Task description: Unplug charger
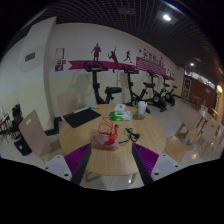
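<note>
Wide apart, the two fingers of the gripper [113, 153] stand released and hold nothing, their purple pads [143, 158] facing each other across a clear gap. Between the fingers stands a light wooden chair [108, 150], which neither pad touches.

Just beyond the chair is a round wooden table [92, 135]. A black mat [82, 117] lies on its far left part. Near the middle sits a small red item [114, 130], with a dark object [132, 135] just to its right. Farther back on the table are a white bag [122, 112] and a pale bottle [142, 108]. The charger cannot be picked out for certain. It may be among the small clutter at the table's middle, just ahead of the fingers, but those pieces are too small to tell apart.

More wooden chairs ring the table, one to the left [35, 133] and one to the right [185, 140]. Well beyond the table, a row of exercise bikes [98, 80] lines the back wall. Above them runs a magenta band [110, 65] with figures of athletes. A ceiling light [167, 16] shines overhead.
</note>
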A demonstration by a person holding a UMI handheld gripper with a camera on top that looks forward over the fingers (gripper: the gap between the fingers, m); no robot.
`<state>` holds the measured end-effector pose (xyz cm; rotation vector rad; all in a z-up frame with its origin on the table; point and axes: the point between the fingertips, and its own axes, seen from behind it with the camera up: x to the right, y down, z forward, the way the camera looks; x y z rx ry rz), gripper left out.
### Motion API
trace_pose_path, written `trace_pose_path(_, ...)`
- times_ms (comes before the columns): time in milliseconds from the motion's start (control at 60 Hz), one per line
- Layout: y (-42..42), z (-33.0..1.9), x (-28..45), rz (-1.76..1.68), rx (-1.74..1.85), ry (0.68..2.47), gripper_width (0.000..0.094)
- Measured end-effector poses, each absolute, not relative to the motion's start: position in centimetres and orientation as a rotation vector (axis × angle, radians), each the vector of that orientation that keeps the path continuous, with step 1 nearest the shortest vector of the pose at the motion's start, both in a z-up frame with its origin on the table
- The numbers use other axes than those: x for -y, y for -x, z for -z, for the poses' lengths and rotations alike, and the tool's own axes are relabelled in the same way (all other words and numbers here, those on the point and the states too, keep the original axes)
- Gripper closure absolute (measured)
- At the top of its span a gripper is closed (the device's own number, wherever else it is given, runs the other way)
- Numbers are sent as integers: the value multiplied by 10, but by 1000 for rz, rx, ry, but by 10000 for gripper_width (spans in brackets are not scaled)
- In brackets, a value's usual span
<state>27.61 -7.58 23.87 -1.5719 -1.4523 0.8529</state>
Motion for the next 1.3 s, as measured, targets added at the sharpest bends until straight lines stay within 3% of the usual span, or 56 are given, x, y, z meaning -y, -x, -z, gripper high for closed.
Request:
trace_pose_path(650, -76, -72, 53, -865, 1336, 1570, 76)
trace_pose_path(900, -16, -41, 40, -859, 1336, 1574, 74)
trace_pose_path(1150, 10, -31, 43, -878, 1345, 1577, 85)
trace_pose_path(1217, 11, -29, 26, -794, 1322, 1589, 623)
trace_pose_path(1233, 14, -30, 28, -822, 1313, 1593, 675)
trace_pose_path(1300, 12, -28, 32, -828, 1326, 1604, 739)
